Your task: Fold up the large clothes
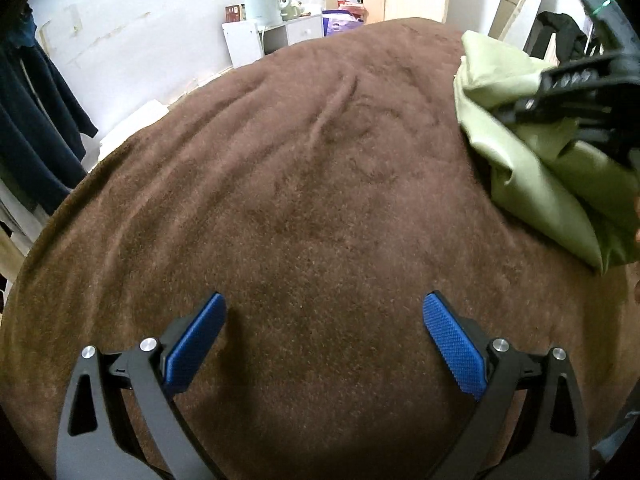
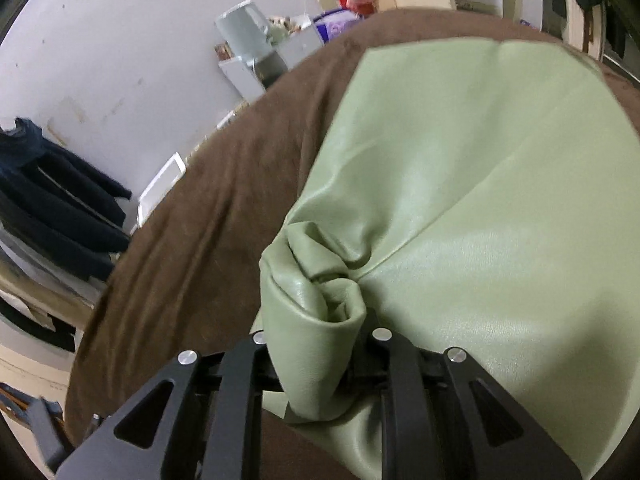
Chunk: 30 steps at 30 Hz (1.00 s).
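Small room, white scuffed wall; a bed covered with a brown fleece blanket (image 1: 280, 184) fills most of both views; beyond its far edge a low white cabinet (image 1: 256, 40) carries a pale kettle (image 1: 262, 0); dark navy clothes (image 1: 36, 120) hang at the left.

Left gripper (image 1: 325, 332) hovers low over bare blanket near the bed's near side; jaws spread wide, blue pads (image 1: 452, 344) well apart, nothing between them.

Light green garment (image 2: 480, 184), smooth and leather-like, lies on the blanket toward the right side of the bed; in the left wrist view it shows as a rumpled heap (image 1: 532, 160) at the right edge, well apart from the left gripper.

Right gripper (image 2: 320, 344) has its jaws closed on a bunched fold of the garment's near edge; the fold bulges up between the black fingers (image 2: 240, 392), pads hidden by the cloth; rest of the garment spreads away across the bed, one seam running diagonally.
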Available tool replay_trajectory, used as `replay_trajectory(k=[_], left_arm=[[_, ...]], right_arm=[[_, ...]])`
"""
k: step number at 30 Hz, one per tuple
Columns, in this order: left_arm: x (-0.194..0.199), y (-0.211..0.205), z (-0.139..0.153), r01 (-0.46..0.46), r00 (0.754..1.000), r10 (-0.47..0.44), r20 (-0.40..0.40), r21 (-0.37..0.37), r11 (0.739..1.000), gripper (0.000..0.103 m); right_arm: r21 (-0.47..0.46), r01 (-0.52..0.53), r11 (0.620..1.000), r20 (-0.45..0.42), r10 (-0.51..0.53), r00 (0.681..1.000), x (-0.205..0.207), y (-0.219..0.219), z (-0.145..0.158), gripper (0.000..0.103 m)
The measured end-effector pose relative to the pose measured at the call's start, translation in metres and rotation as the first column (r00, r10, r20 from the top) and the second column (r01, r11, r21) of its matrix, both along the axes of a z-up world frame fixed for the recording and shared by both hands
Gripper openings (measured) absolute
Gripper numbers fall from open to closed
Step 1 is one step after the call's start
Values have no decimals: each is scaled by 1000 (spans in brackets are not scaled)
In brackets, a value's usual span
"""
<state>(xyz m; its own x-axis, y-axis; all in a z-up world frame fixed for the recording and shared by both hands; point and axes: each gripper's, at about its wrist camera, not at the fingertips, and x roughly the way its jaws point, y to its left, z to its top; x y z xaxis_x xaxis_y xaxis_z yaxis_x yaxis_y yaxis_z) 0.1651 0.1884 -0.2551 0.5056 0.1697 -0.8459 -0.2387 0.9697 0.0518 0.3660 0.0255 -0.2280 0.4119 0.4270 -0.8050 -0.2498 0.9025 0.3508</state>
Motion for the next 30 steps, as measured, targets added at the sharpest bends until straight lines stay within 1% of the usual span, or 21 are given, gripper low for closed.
replay_trajectory(k=[3, 5, 8, 9, 11, 13, 14, 15, 17, 20, 22, 23, 25, 26, 27, 28, 29, 30], left_arm=[[-1, -4, -2, -16, 1000, 16, -2, -3, 1000, 97], [-2, -7, -3, -24, 1000, 24, -4, -5, 1000, 97], [-3, -13, -2, -24, 1000, 24, -4, -3, 1000, 97], [-3, -13, -1, -23, 1000, 23, -4, -1, 1000, 97], [-4, -14, 0, -24, 1000, 24, -4, 0, 1000, 97], [-3, -14, 3, -24, 1000, 24, 0, 1, 1000, 97], [-1, -11, 4, -23, 1000, 23, 3, 3, 1000, 97], [0, -11, 6, -22, 1000, 22, 7, 9, 1000, 97], [2, -11, 12, -19, 1000, 19, 19, 16, 1000, 97], [7, -12, 25, -7, 999, 6, 45, 7, 1000, 97], [11, -16, 34, 22, 997, -21, 72, -14, 1000, 97], [15, -20, 41, 51, 995, -47, 91, -36, 998, 97], [22, -31, 53, 112, 987, -103, 124, -68, 991, 96], [28, -39, 61, 154, 979, -141, 149, -79, 985, 95], [33, -46, 68, 188, 970, -171, 174, -82, 979, 91], [37, -52, 74, 213, 961, -194, 196, -79, 974, 88], [43, -60, 81, 241, 948, -222, 226, -61, 969, 86], [49, -66, 85, 255, 942, -238, 238, -45, 966, 84]], right_arm=[[1, -21, 1000, -15, 21, 1000, 0, 1, -8, 16], [8, -35, 999, -20, 35, 999, 0, -1, -6, 17], [30, -70, 997, -40, 71, 997, 3, -5, -4, 22], [41, -80, 996, -47, 82, 996, 3, -7, -4, 25], [73, -98, 992, -64, 103, 993, 4, -13, -1, 34], [148, -122, 981, -62, 133, 989, 0, -20, 5, 67], [171, -130, 977, -56, 142, 988, -3, -21, 8, 72], [174, -135, 976, -42, 144, 989, -7, -23, 13, 73], [171, -143, 975, -5, 146, 989, -18, -32, 25, 74], [187, -142, 972, 42, 136, 990, -38, -56, 45, 77], [162, -132, 978, 80, 120, 989, -52, -74, 58, 80], [137, -119, 983, 99, 106, 989, -59, -85, 64, 80], [90, -93, 992, 122, 81, 989, -69, -104, 73, 81], [62, -76, 995, 129, 68, 989, -74, -117, 75, 81], [40, -59, 997, 135, 53, 989, -78, -126, 76, 81], [29, -31, 999, 140, 26, 990, -84, -144, 77, 81], [33, -20, 999, 139, 15, 990, -86, -152, 77, 81], [36, -10, 999, 136, 5, 991, -88, -159, 76, 81]])
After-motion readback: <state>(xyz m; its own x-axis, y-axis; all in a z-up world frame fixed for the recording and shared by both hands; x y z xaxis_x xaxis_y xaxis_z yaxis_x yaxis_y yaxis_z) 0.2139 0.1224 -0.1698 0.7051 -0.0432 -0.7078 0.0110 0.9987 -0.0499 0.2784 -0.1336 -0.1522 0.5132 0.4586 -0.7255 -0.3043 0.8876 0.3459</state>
